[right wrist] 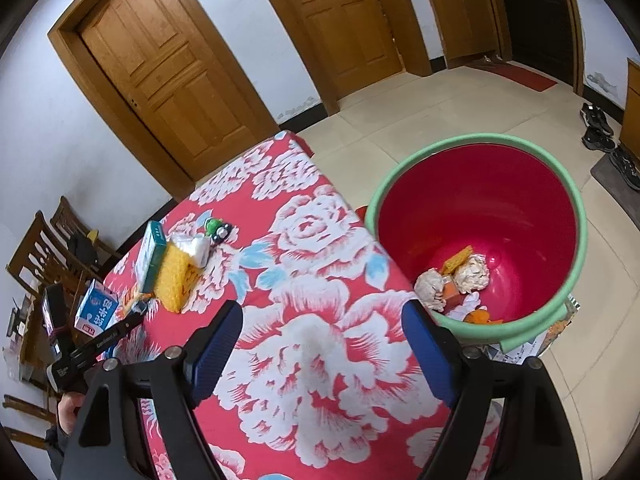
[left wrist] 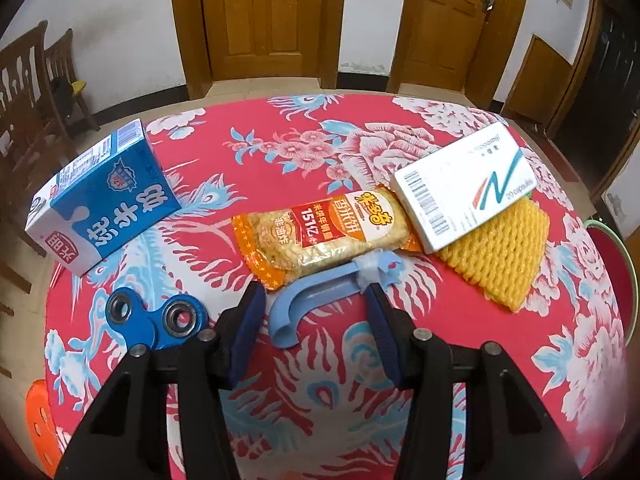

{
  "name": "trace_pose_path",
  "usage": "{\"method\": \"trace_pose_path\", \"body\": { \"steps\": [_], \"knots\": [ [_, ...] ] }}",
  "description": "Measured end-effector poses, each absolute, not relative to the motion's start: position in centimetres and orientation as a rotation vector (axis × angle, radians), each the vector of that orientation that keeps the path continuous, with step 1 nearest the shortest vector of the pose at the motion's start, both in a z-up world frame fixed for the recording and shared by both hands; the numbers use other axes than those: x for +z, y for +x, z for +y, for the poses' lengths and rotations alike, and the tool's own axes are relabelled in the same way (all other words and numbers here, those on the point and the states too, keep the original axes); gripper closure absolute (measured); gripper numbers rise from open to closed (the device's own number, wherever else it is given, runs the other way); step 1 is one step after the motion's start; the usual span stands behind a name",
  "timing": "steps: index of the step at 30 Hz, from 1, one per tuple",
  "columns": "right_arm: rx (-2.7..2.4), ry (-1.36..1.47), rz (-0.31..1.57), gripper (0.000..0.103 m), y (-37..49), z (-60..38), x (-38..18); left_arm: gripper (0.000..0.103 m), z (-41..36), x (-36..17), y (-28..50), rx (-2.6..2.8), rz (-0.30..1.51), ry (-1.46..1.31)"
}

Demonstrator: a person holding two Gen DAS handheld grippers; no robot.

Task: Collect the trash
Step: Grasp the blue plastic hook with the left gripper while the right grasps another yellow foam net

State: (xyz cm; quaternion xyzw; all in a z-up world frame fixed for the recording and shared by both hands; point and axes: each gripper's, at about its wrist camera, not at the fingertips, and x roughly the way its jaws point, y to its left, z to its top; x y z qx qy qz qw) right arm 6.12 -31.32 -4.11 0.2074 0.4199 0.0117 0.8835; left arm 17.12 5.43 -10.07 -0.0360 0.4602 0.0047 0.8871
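Left gripper (left wrist: 316, 312) half open, nothing clamped: light-blue plastic hook (left wrist: 320, 292) lying between the jaws, its curved end nearer the camera, its taped end just off the right fingertip; pads apparently not pressing on it, though contact at the right tip too close to call. Long axis of the hook slanting from near-left to far-right across the gap, so closing would likely take the shaft crosswise.

Just beyond the fingertips: snack wrapper (left wrist: 320, 236), orange and clear, long axis running left to right and slightly away, its near edge touching or almost touching the hook. Readable on it, upside down: "151亿" and large yellow characters on a round badge; remaining print too small. Further right, white medicine box (left wrist: 464, 188) resting on the wrapper's end and on yellow foam netting (left wrist: 500, 256); "20 capsules" and a barcode legible. To the left and beyond, blue milk carton (left wrist: 100, 200), white Chinese lettering inverted, not confidently read. Blue fidget spinner (left wrist: 160, 320) just left of the left finger.

Right gripper (right wrist: 320, 328) wide open and empty, hovering above the table (right wrist: 304, 240). Red bin (right wrist: 480, 220) with green rim just right of the right finger, already holding crumpled paper and orange scraps. Judgement: left gripper far nearer the remaining trash; right gripper nearer the bin.
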Motion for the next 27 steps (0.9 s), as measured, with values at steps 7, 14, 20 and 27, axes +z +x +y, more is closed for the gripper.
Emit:
{"method": "trace_pose_path", "body": {
  "steps": [7,14,20,27],
  "knots": [
    [0.07,0.395,0.896,0.019,7.1,-29.4,-4.3,0.087,6.0,-9.9,16.5,0.018,0.963,-0.107],
    [0.122,0.366,0.911,0.019,8.5,-27.0,-4.2,0.089,6.3,-9.6,14.4,-0.034,0.976,-0.224],
    [0.17,0.313,0.934,0.019,10.1,-24.2,-4.7,0.089,6.3,-8.3,12.6,-0.017,0.92,-0.281],
    [0.243,0.266,0.972,0.025,12.2,-20.4,-5.7,0.089,7.7,-7.5,12.9,0.031,0.884,-0.306]
  ]
}}
